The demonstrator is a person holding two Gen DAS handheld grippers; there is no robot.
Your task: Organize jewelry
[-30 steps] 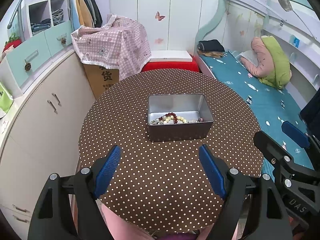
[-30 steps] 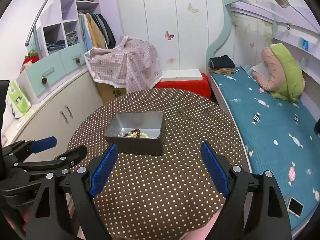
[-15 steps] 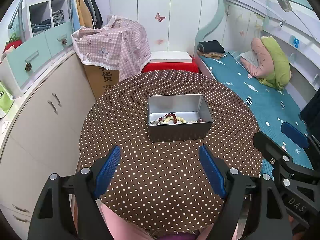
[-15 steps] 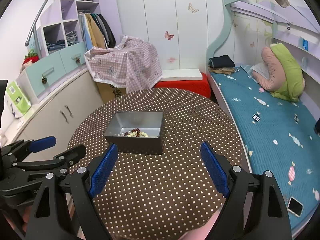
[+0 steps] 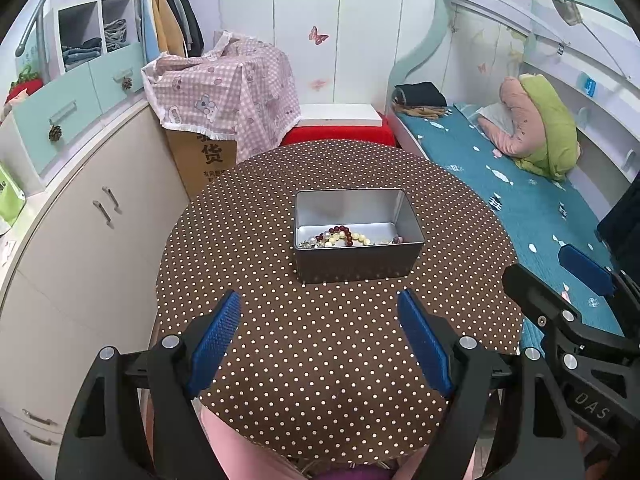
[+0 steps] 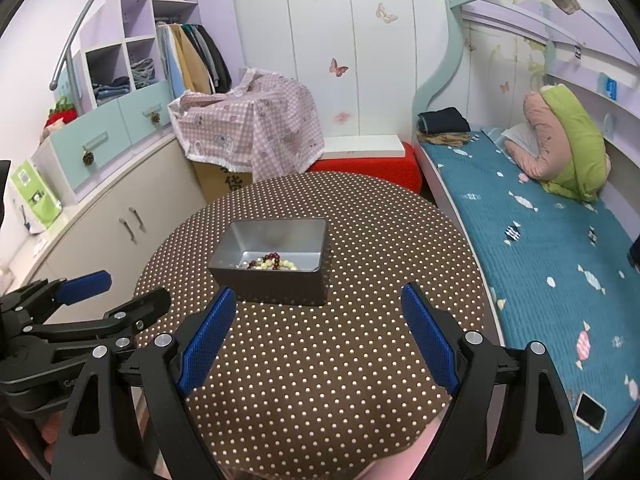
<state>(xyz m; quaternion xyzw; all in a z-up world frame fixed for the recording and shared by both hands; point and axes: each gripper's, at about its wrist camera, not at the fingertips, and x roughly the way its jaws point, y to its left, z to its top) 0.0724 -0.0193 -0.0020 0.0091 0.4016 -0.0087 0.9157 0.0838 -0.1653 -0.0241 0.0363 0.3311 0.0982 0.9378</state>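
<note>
- Left wrist view: left gripper (image 5: pixel 320 340) hovers over the near worktop (image 5: pixel 248 240), jaws wide apart, empty. Metal tin (image 5: pixel 357 236) sits mid-worktop, well ahead. Bead bracelets (image 5: pixel 340 237) lie heaped against the tin's near wall.
- Judgement: beads are light, limp and slick, likely tangled. Best pinched across one strand at the top of the heap, away from the wall.
- Right wrist view: right gripper (image 6: pixel 316 340) also has jaws apart, holding nothing, near the tin (image 6: pixel 272 266). Beads (image 6: pixel 269 263) visible inside. The tin looks thin and light and may slide if nudged.
</note>
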